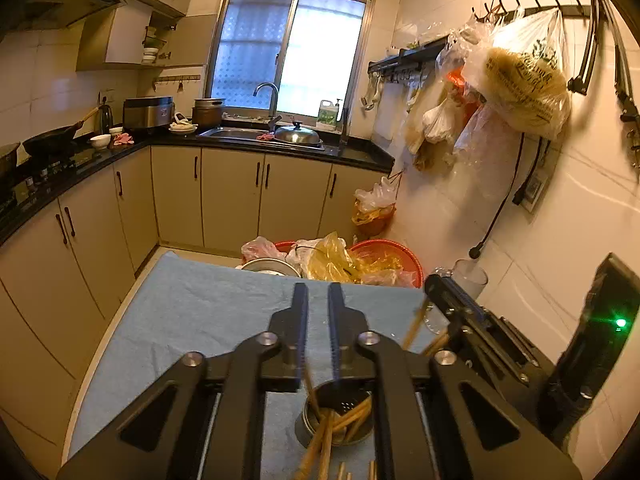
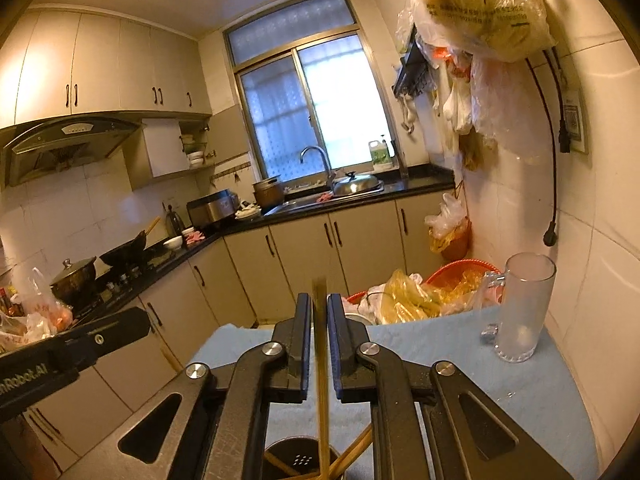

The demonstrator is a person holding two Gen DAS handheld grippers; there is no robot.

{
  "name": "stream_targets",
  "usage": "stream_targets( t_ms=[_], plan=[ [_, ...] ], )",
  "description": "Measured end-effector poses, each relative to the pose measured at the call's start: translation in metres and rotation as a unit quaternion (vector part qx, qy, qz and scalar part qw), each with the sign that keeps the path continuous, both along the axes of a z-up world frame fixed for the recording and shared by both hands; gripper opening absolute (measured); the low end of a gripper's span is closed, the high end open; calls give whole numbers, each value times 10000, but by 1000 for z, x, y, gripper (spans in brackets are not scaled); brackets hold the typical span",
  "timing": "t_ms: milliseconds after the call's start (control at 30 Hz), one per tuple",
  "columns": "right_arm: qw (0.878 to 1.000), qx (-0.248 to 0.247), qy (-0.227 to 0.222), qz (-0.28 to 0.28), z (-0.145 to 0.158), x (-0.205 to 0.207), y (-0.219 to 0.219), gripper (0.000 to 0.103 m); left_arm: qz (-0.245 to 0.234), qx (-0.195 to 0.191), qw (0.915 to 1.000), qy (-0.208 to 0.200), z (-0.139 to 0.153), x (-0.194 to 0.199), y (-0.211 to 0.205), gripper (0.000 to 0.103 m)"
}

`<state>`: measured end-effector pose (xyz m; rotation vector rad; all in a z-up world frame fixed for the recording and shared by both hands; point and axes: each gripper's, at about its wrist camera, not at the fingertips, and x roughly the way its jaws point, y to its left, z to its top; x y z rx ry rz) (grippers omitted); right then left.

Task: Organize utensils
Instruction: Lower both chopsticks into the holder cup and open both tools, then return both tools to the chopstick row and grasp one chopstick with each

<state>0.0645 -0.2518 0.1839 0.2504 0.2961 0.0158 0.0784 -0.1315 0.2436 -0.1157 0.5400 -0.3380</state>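
right gripper (image 2: 319, 320) pinched on upright chopstick (image 2: 320, 360), metal holder (image 2: 296, 460) below; left gripper (image 1: 318, 312) slightly parted, nothing held

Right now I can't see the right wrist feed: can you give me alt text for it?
The right gripper has a wooden chopstick standing between its nearly closed fingers, above a metal utensil holder with more chopsticks. A frosted glass mug stands to the right on the blue cloth; kitchen counters and a window lie beyond.
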Motion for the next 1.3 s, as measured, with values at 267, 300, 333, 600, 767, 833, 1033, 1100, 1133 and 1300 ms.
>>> stream_targets(
  t_ms=[267,300,333,600,767,833,1033,1100,1133,1300],
  plan=[
    [9999,-56,-111,60,22,-26,5,29,81,-126,9995,-267,26,-43,26,34],
    [9999,-71,-132,61,25,-33,7,31,98,-142,9994,-305,30,-49,30,36],
    [9998,-87,-148,62,30,-38,8,33,126,-157,9992,-357,34,-59,36,37],
    [9989,-442,-170,57,60,-109,13,61,341,-150,9967,-720,45,-131,82,53],
    [9962,-806,277,200,47,-149,15,72,464,-111,9973,-558,13,-171,111,60],
    [9939,-885,603,276,32,-160,14,72,396,-9,9988,-291,-11,-181,115,60],
    [9765,-813,1903,598,-53,-177,6,72,-28,412,9969,670,-97,-184,94,60],
    [9638,-606,2473,788,-93,-173,4,69,-210,500,9936,993,-125,-181,83,60],
    [9581,-479,2684,878,-110,-170,3,64,-312,549,9912,1168,-140,-178,76,60],
    [9375,21,3315,1055,-179,-152,1,38,-689,791,9784,1780,-195,-169,44,49]
  ],
)
